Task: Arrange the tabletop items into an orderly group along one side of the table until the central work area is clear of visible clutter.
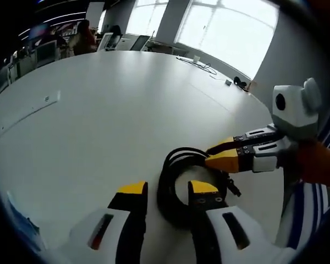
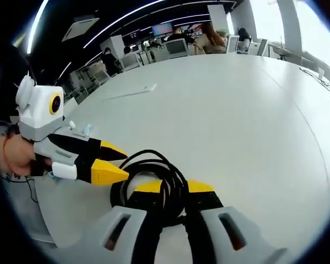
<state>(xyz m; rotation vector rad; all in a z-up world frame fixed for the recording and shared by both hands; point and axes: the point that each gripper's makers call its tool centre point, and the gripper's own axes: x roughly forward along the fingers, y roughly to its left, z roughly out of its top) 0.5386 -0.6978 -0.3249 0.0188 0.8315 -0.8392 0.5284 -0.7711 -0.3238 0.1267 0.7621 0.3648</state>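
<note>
You have strong daylight entering through the windows at twelve to two o'clock in the left gripper view; they are blown out to white. The white table reflects a soft, broad sheen without hard glare. Ceiling light strips streak at eleven o'clock in the right gripper view. Shadows are faint. Fisheye bending curves your edges, and the far background is soft.

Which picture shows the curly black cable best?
The right gripper view: the black cable shows its loops on the white table between both grippers. In the left gripper view the cable is partly hidden behind the left gripper.
</note>
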